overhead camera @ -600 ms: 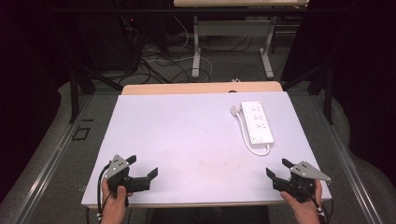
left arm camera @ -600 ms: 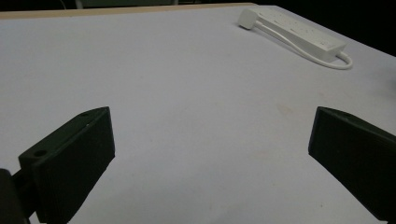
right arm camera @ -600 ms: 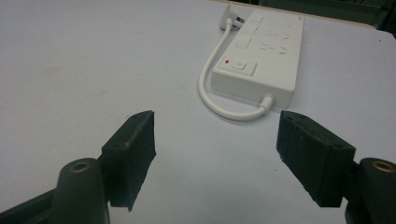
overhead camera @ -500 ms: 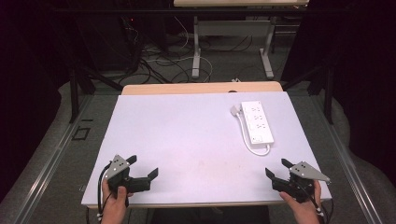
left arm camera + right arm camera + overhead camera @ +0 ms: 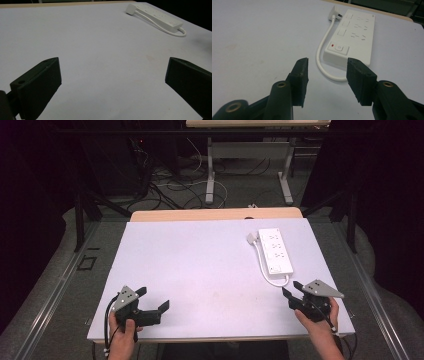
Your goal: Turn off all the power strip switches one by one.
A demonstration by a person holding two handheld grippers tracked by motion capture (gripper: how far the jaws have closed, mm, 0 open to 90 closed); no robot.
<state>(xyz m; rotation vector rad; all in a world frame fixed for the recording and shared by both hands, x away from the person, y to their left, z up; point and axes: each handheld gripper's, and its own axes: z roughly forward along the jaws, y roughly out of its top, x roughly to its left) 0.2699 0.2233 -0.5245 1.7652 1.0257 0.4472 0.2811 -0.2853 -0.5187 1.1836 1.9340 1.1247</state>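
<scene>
Approaching the white plastic power strip (image 5: 352, 35) near the desk's right edge, we hold our right gripper (image 5: 327, 80) half-spread, empty; next, close in on its looped cable.

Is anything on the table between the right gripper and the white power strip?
Nothing visible blocks it. The right gripper, jaws open and empty, points at the near end of the power strip. Between them lies bare table and the strip's own white cable, looping around that near end.
</scene>
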